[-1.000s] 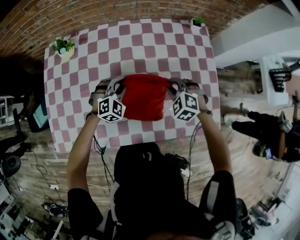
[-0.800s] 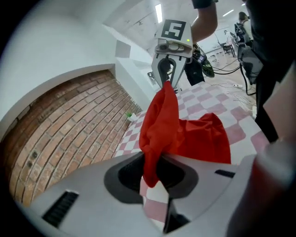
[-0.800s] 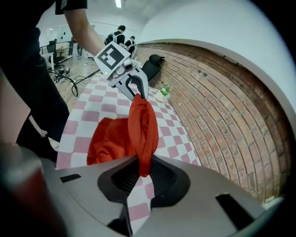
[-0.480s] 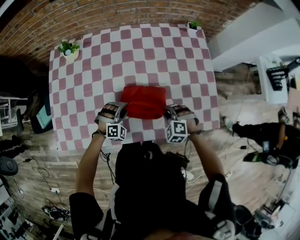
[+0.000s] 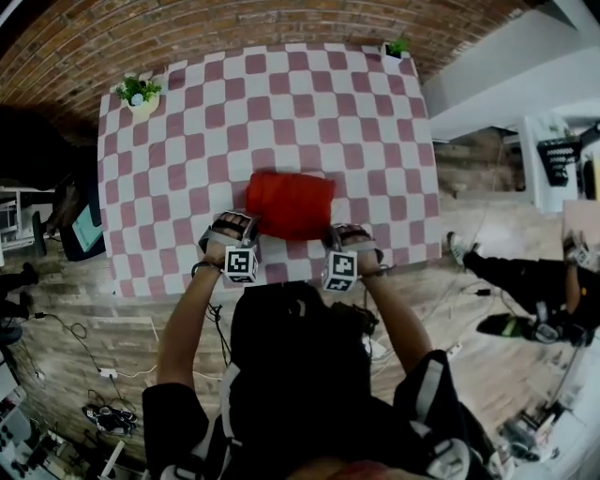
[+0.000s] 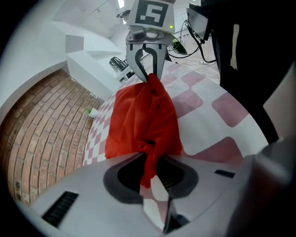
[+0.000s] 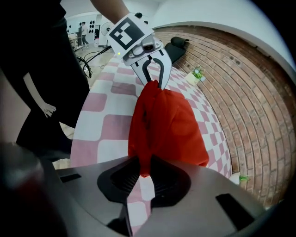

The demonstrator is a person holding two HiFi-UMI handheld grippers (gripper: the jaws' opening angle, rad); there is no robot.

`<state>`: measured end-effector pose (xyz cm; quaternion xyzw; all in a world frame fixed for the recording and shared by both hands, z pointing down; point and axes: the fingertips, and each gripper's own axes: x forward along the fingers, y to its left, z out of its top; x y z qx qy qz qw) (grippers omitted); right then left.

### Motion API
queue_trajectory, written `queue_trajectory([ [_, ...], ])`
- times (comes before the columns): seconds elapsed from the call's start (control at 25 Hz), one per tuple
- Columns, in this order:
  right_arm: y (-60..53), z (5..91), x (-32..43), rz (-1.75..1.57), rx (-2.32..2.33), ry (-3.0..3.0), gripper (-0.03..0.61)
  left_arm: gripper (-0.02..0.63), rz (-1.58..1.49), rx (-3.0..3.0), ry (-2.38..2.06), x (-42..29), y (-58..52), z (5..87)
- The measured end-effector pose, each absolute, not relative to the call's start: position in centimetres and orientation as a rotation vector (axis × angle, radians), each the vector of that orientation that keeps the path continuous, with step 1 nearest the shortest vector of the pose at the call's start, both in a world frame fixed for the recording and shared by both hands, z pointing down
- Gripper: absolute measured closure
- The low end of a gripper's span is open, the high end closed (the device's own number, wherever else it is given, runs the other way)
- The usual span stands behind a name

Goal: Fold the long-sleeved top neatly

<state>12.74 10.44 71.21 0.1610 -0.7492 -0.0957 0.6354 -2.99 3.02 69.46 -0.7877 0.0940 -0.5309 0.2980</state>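
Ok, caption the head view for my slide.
Left gripper and right gripper each pinch a near corner of the folded red top on the checked table.

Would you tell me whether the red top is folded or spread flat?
Folded: the red top is a compact rectangle on the checked tablecloth, its near corners pinched by the left gripper and right gripper.

A brick wall (image 5: 281, 23) backs the checkered table (image 5: 319, 103) on wooden flooring (image 5: 66, 319).

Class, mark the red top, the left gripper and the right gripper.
red top (image 5: 291, 204), head view, middle of folded cloth.
left gripper (image 6: 149, 157), left gripper view, between its fingertips.
right gripper (image 7: 144, 162), right gripper view, between its fingertips.
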Motion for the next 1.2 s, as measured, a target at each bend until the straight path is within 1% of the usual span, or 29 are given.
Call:
queue_trajectory([
  [0.44, 10.0, 74.6, 12.6, -0.185, 0.384, -1.657, 0.520, 0.541, -1.512, -2.095, 0.130, -2.8, 3.5, 72.1],
  [0.64, 10.7, 75.0, 12.6, -0.126, 0.403, -1.671, 0.518, 0.537, -1.563, -2.197, 0.167, -3.0, 3.9, 72.4],
  [0.68, 10.8, 74.9, 12.6, -0.113, 0.414, -1.679, 0.517, 0.526, -1.571, -2.228, 0.184, -3.0, 4.0, 72.3],
  [0.72, 11.0, 74.5, 12.5, -0.096, 0.424, -1.693, 0.502, 0.505, -1.581, -2.254, 0.197, -3.2, 4.2, 72.2],
  [0.8, 11.6, 73.4, 12.1, -0.055, 0.447, -1.734, 0.436, 0.451, -1.614, -2.288, 0.198, -3.9, 5.1, 72.4],
  [0.84, 12.0, 72.8, 11.9, -0.031, 0.463, -1.759, 0.430, 0.423, -1.626, -2.298, 0.196, -4.3, 5.7, 72.2],
  [0.88, 12.4, 72.0, 11.8, -0.007, 0.483, -1.784, 0.430, 0.410, -1.627, -2.306, 0.201, -4.5, 6.2, 71.6],
  [1.04, 14.1, 68.5, 10.9, 0.132, 0.570, -1.904, 0.430, 0.408, -1.554, -2.358, 0.307, -4.9, 8.4, 68.2],
  [1.2, 13.5, 62.7, 10.0, 0.295, 0.817, -2.086, 0.431, 0.410, -1.402, -2.592, 0.582, -4.2, 10.4, 63.9],
])
